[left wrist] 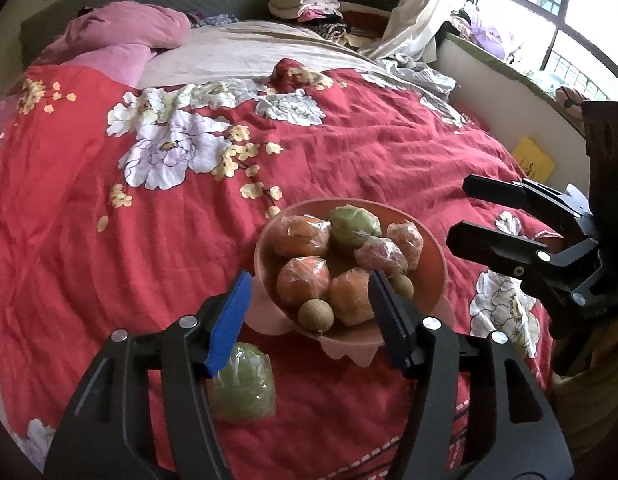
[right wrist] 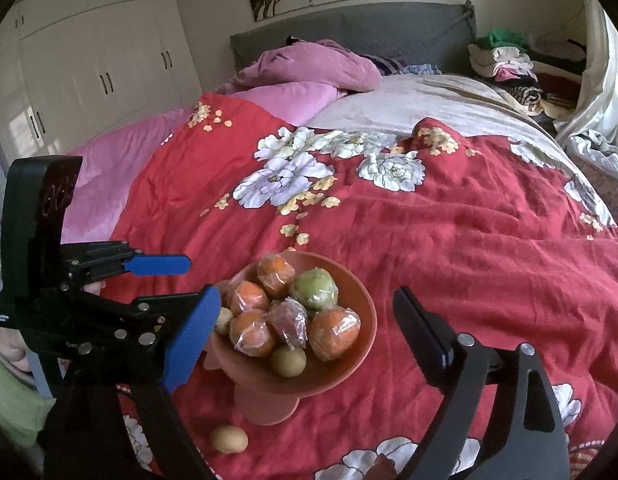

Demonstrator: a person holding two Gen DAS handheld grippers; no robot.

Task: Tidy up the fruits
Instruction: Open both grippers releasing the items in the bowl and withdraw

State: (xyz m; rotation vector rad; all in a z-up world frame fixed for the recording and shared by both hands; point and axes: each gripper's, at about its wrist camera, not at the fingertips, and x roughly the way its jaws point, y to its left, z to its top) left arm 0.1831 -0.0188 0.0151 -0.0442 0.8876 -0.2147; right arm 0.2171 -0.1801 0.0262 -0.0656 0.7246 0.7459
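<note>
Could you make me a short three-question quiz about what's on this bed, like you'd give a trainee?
1. True or false: every piece of fruit already sits in the pink bowl.
2. Multiple choice: the wrapped green fruit outside the bowl lies
A) on the folded clothes
B) on the red quilt, near the left tool
C) between the fingers of the right tool
3. Short answer: is either tool holding anything?

Key
1. False. The wrapped green fruit and a small tan fruit lie on the quilt beside the bowl.
2. B
3. No. Both tools are open and hold nothing.
</note>
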